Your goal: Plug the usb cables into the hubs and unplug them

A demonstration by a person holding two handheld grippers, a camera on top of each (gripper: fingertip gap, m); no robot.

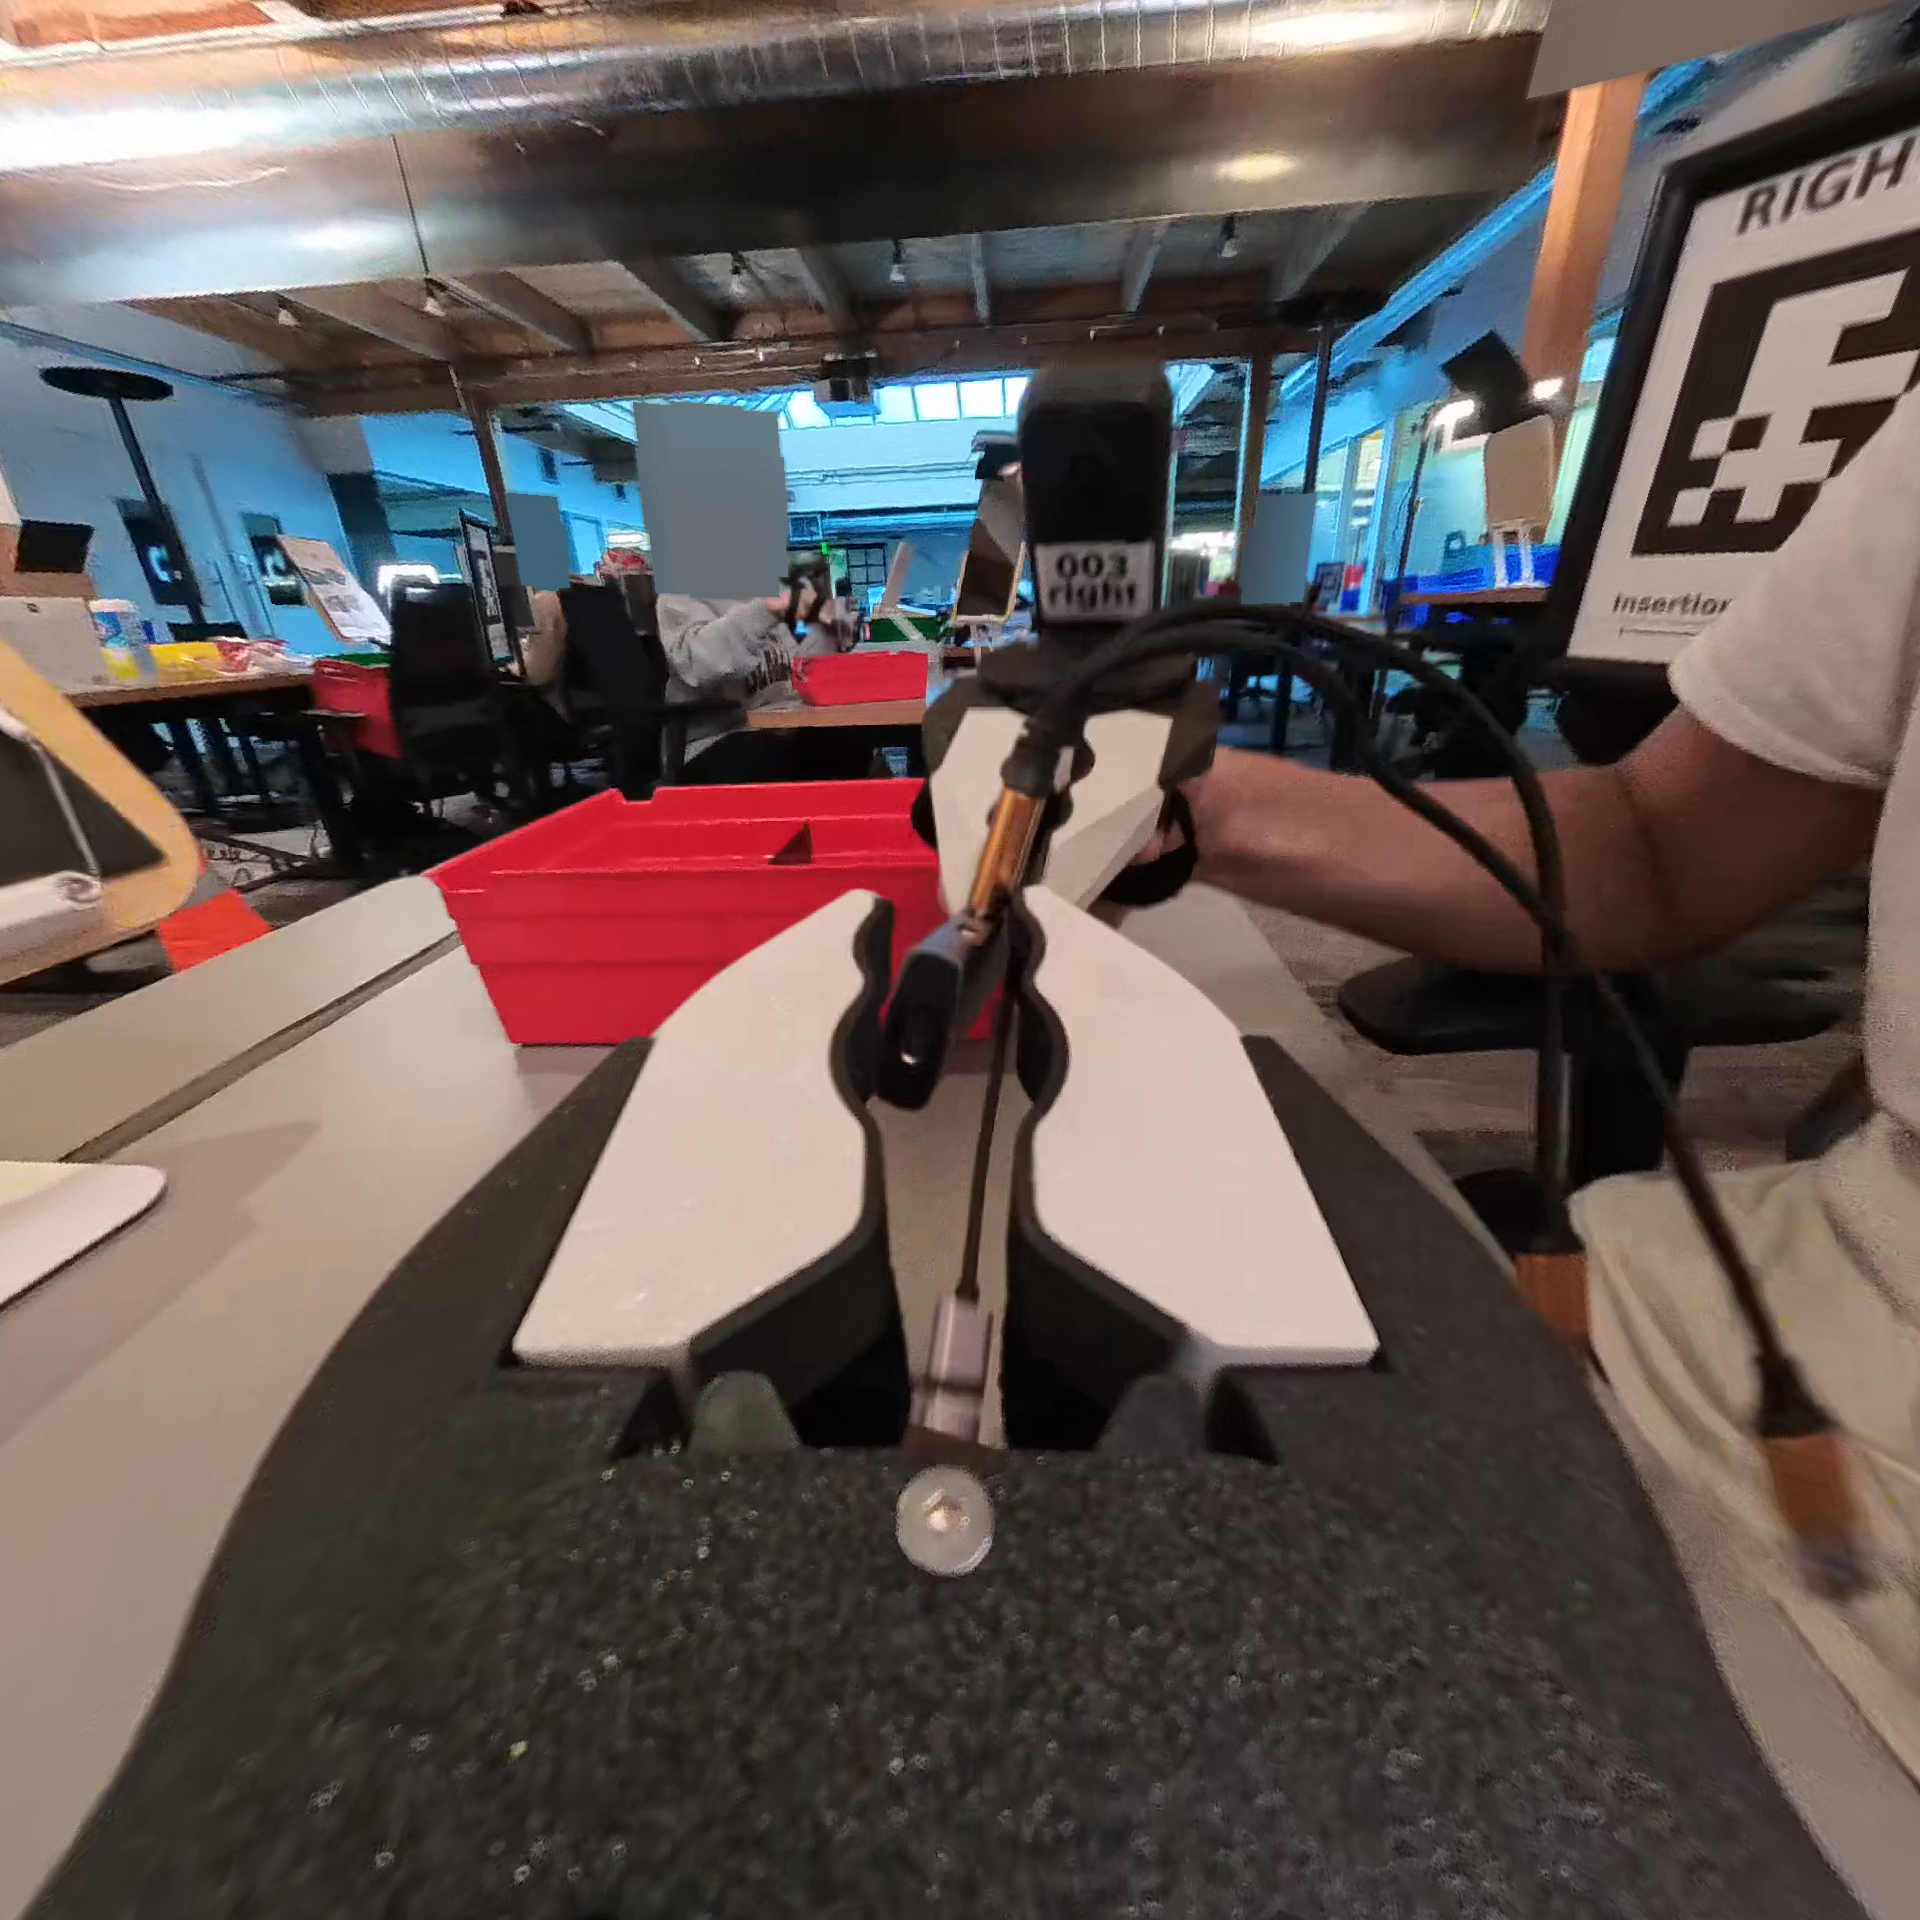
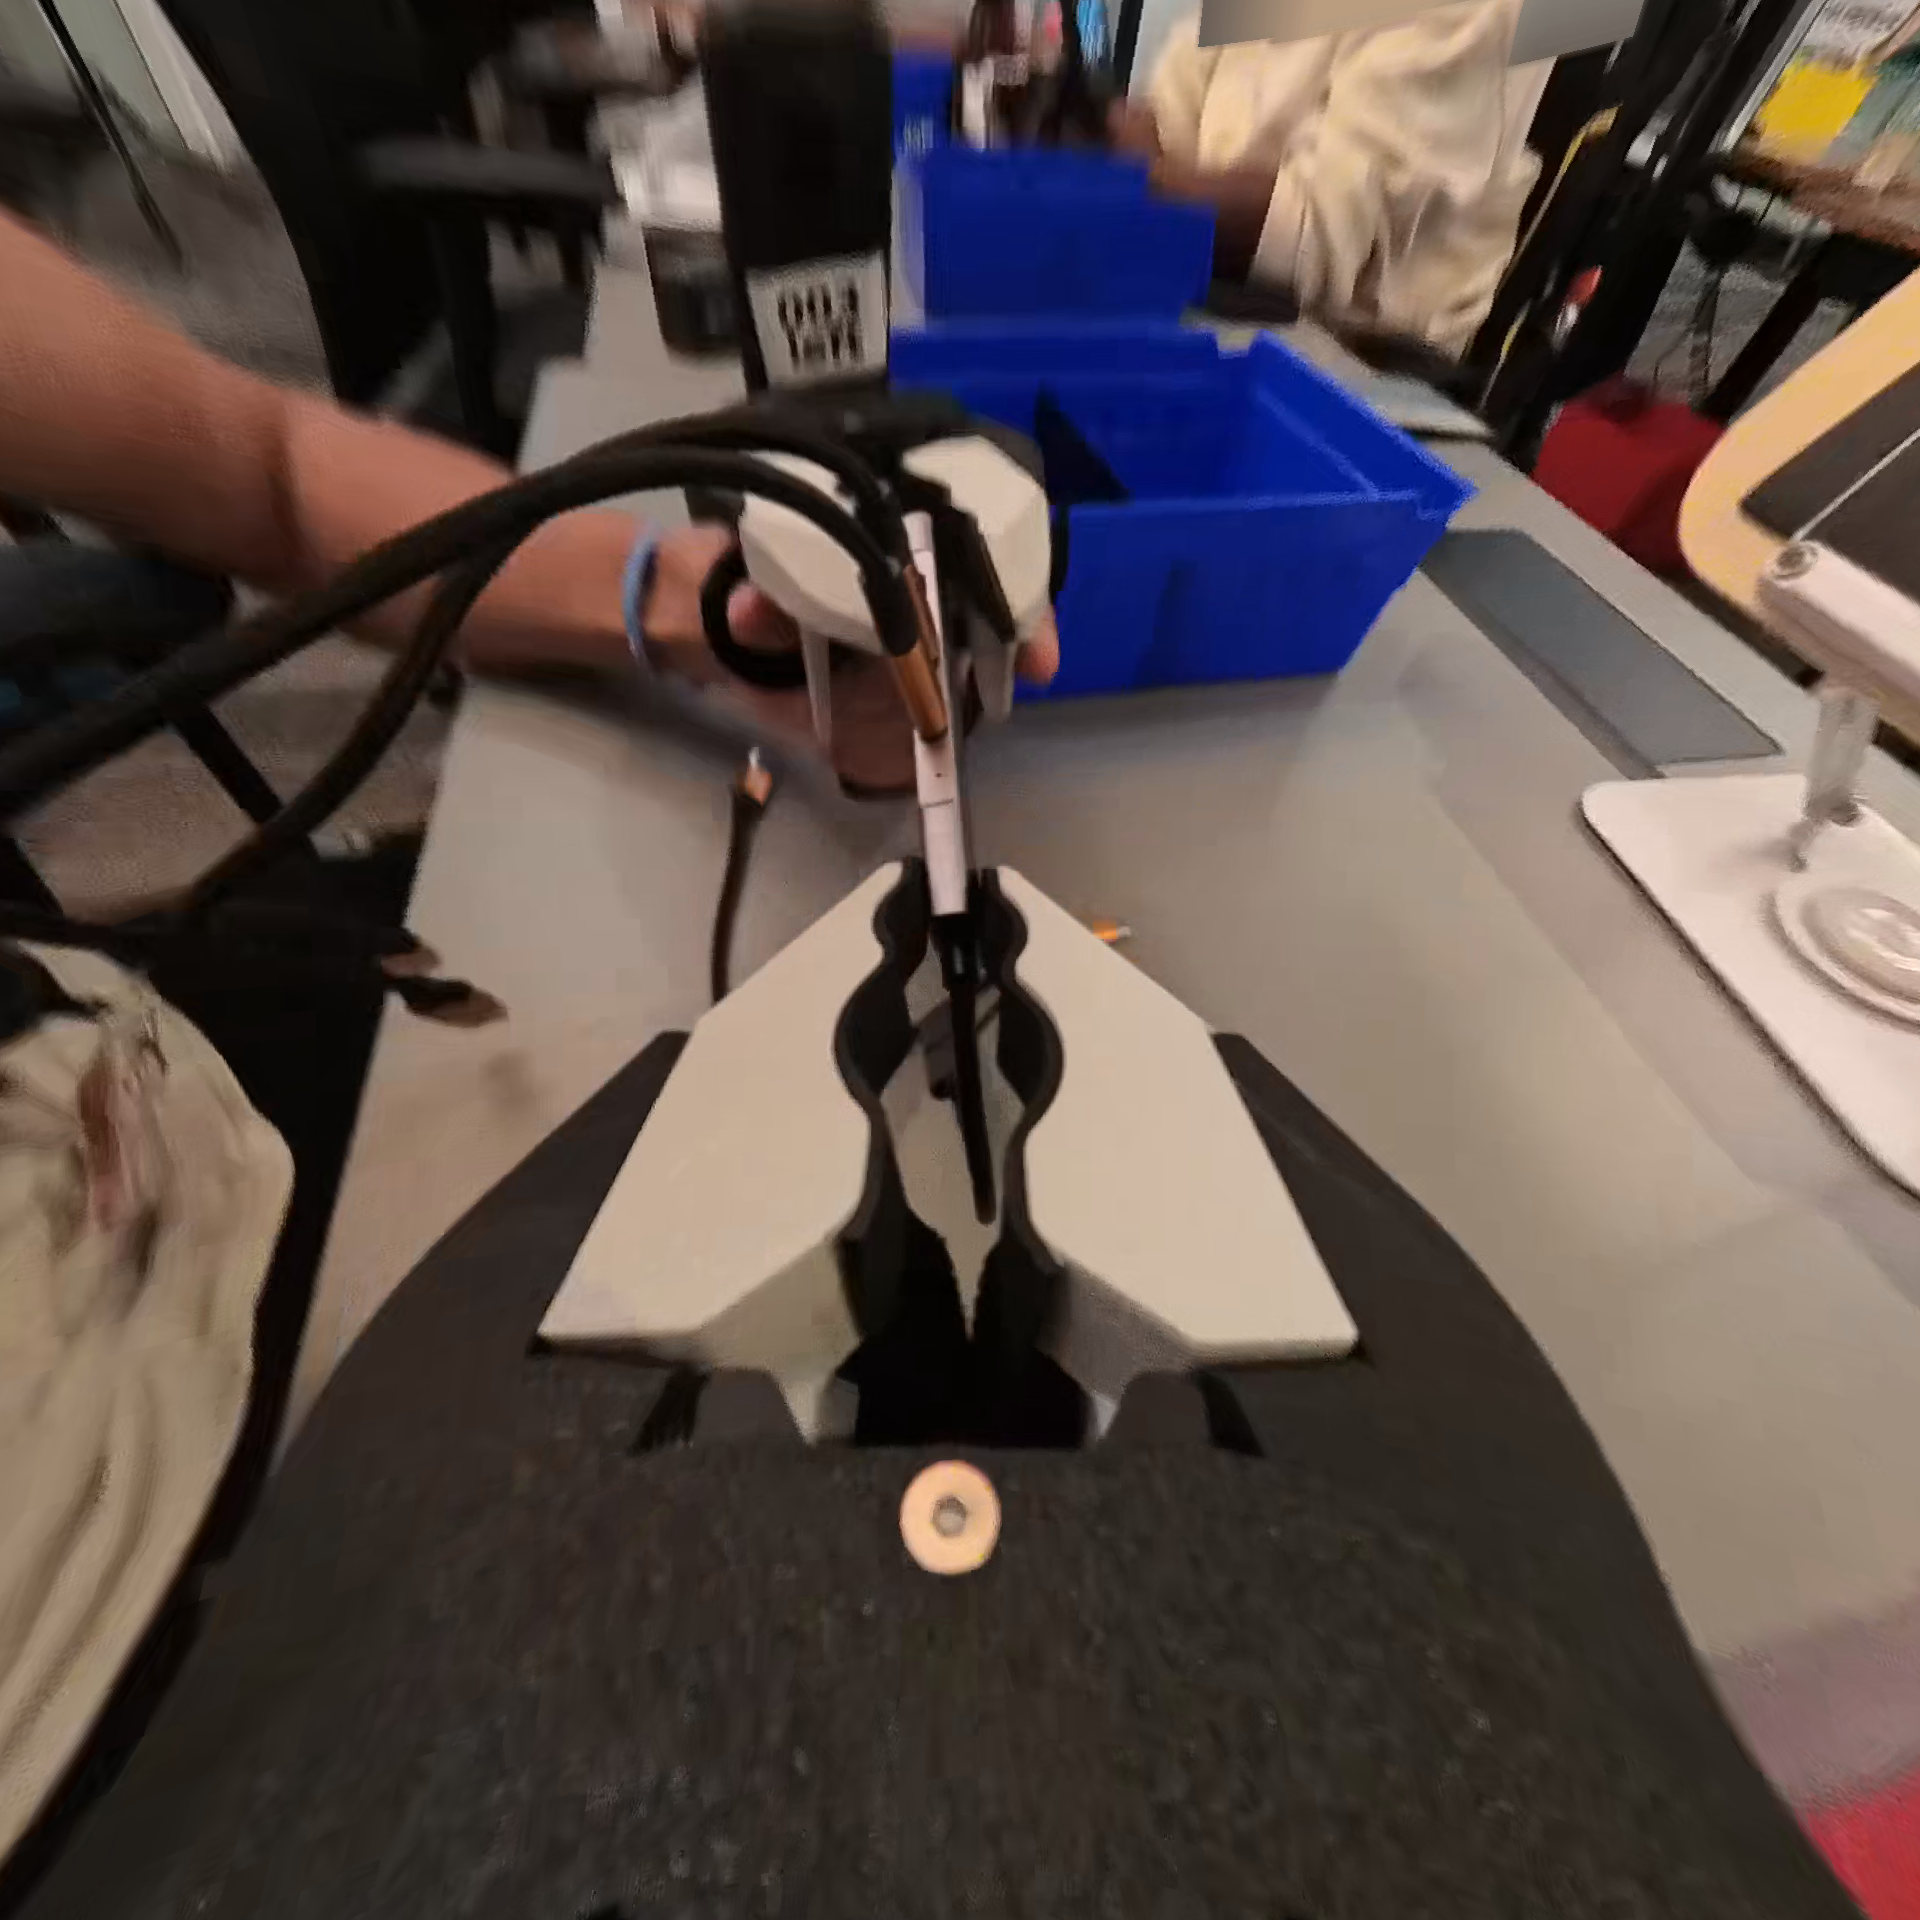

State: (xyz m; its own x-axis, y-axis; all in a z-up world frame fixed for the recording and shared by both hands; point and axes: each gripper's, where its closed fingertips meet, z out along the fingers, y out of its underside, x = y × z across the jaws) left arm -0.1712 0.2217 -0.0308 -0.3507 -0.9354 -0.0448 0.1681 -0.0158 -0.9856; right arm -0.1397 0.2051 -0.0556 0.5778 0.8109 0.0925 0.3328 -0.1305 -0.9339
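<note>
My left gripper pinches a flat black adapter block at its fingertips, its thin lead trailing back between the fingers. My right gripper pinches the same part, seen here as a slim silver-and-black adapter. A copper-collared black braided cable plug meets its far end. Both hover above the grey table; a red plastic bin and a blue plastic bin stand behind.
</note>
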